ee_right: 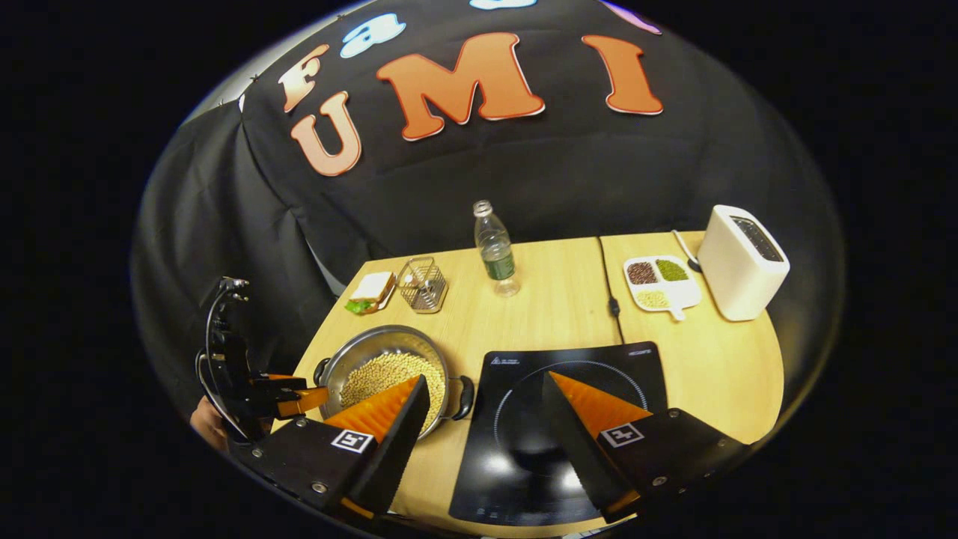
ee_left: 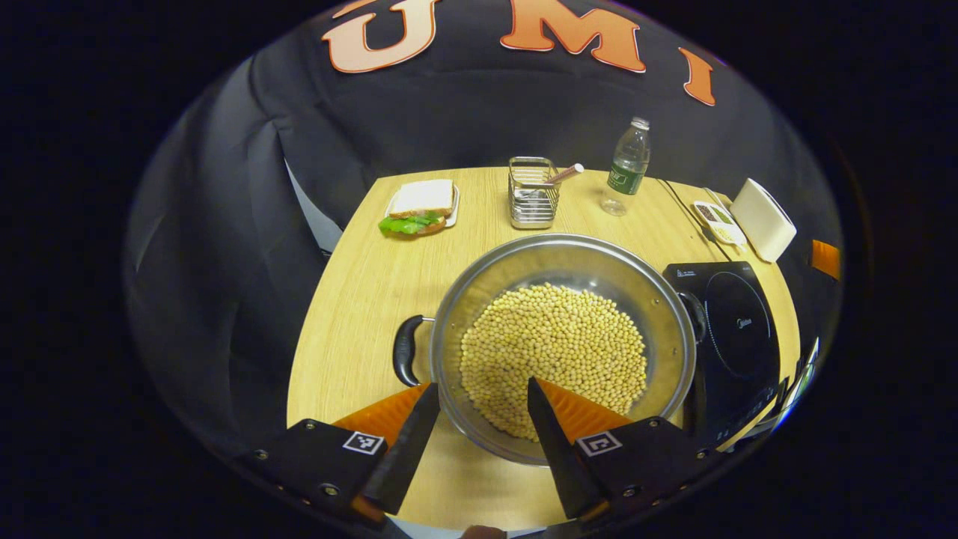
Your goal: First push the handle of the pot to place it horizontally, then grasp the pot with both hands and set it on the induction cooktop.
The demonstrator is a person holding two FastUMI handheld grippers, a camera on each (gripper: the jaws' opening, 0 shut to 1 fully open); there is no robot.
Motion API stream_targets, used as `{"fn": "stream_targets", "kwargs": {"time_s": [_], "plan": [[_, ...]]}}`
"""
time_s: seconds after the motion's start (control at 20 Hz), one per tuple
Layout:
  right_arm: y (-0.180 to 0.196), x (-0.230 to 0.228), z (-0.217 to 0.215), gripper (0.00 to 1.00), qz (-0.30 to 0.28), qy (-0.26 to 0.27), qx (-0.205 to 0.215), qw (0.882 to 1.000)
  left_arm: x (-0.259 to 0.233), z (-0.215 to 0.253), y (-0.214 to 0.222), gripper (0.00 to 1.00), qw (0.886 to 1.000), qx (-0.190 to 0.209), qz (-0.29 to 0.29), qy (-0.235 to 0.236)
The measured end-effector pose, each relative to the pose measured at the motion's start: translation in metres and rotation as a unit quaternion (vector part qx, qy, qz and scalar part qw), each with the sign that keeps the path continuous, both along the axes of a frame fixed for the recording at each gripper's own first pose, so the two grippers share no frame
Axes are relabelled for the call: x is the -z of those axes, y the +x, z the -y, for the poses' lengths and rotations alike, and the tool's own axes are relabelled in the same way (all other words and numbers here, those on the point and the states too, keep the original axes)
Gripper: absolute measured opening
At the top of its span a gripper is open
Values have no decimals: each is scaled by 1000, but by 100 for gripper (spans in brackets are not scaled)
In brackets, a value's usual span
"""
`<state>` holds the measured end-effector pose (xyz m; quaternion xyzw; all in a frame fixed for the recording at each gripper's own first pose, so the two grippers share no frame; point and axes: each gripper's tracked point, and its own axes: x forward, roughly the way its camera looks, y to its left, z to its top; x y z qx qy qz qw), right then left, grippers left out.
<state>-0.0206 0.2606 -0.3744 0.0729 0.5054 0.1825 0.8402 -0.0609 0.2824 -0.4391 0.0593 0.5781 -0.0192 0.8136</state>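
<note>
Silver pot (ee_left: 561, 262), black cooktop (ee_right: 569, 419)

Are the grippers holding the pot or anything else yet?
No, nothing is held. The left gripper hangs open over the pot of beans; the right gripper is open above the cooktop.

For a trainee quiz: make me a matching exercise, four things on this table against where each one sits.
Things:
1. pot
2. toaster
3. water bottle
4. sandwich

Places:
A. far left corner of the table
B. far right, beside the divided dish
C. just left of the induction cooktop
D. at the back, right of the wire rack

Pairs: 1-C, 2-B, 3-D, 4-A
</note>
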Motion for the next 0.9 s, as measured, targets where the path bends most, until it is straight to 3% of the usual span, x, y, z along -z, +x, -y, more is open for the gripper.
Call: {"fn": "stream_targets", "kwargs": {"time_s": [0.25,0.4,0.65,0.9], "plan": [[-13,53,-41,94,-53,-18,-17,998,15,-38,6,78,1000,-14,5,12],[-19,84,-58,94,-78,-39,-27,996,24,-41,1,78,1000,-14,-6,-14],[-24,119,-67,94,-99,-77,-42,991,45,-52,6,78,999,-15,-15,-27],[-26,136,-69,94,-116,-83,-40,989,66,-56,14,78,999,-17,-20,-21]]}}
